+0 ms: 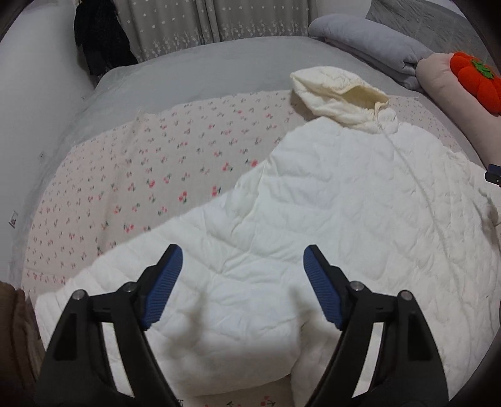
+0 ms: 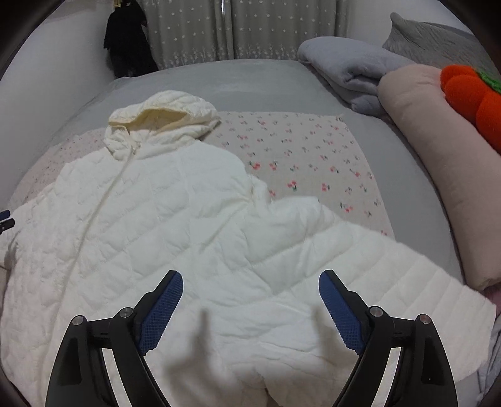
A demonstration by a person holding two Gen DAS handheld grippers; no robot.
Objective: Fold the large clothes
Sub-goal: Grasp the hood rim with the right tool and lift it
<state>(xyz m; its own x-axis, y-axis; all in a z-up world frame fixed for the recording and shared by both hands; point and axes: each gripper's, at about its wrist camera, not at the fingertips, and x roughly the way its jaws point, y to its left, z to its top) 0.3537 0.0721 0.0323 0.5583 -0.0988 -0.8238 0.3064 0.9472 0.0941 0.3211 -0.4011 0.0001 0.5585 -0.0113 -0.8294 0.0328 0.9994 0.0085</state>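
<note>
A white quilted hooded jacket (image 1: 328,194) lies spread flat on a cherry-print mat (image 1: 141,169) that covers the middle of a grey bed (image 1: 194,62). The hood (image 1: 338,94) points toward the far side of the bed, with its opening facing up. A drawcord runs from the hood down the jacket front. In the right wrist view, the jacket (image 2: 156,219) fills the left and centre of the picture, and one sleeve (image 2: 391,275) extends to the right, off the mat edge.

The left gripper (image 1: 242,260) hangs above the lower part of the jacket. Its blue-padded fingers (image 1: 166,285) stand wide apart, with nothing between them and no contact with the fabric.

The right gripper (image 2: 250,286) hangs above the jacket near the sleeve root. Its fingers (image 2: 341,313) are also spread wide and grip nothing.

At the far right of the bed lie a folded grey blanket (image 2: 344,72), a beige bolster (image 2: 432,150) and an orange plush toy (image 2: 476,100). A star-patterned curtain (image 2: 235,28) hangs behind the bed, with a black garment (image 2: 125,40) hanging to its left.
</note>
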